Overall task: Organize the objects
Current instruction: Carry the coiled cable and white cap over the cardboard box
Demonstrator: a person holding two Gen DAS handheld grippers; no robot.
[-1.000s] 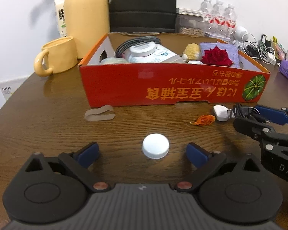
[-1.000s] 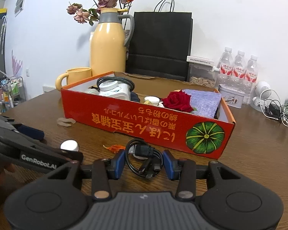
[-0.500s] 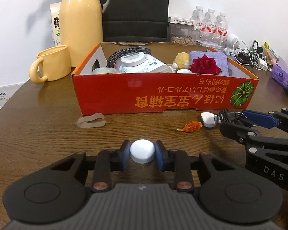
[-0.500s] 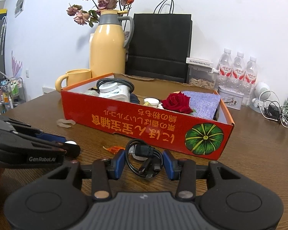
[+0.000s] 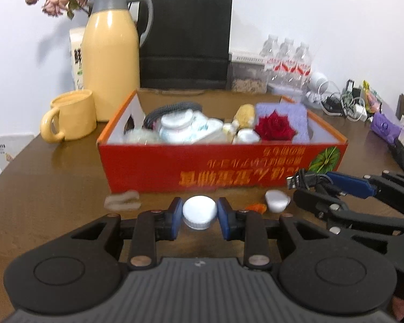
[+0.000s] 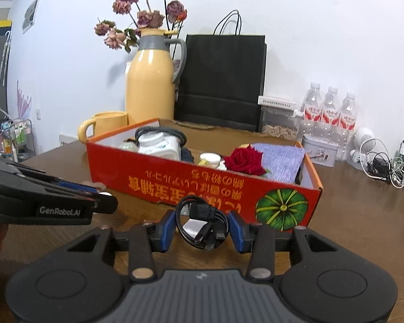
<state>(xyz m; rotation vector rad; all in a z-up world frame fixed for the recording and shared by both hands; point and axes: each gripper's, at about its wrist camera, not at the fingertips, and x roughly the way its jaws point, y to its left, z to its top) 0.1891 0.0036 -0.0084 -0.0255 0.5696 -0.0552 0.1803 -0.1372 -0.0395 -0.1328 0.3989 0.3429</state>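
White round bottle cap (image 5: 199, 212), top face up, pinched between blue pads just before red cardboard box (image 5: 223, 171). Coiled black cable (image 6: 204, 222) upright, clamped likewise near box front. Box open-topped, crowded: red rose (image 5: 275, 129), white jar (image 5: 176, 128).

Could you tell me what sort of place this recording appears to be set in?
Probably an office or meeting room: a brown wooden table against a white wall holds a yellow thermos, shrink-wrapped water bottles, a black paper bag and tangled chargers.
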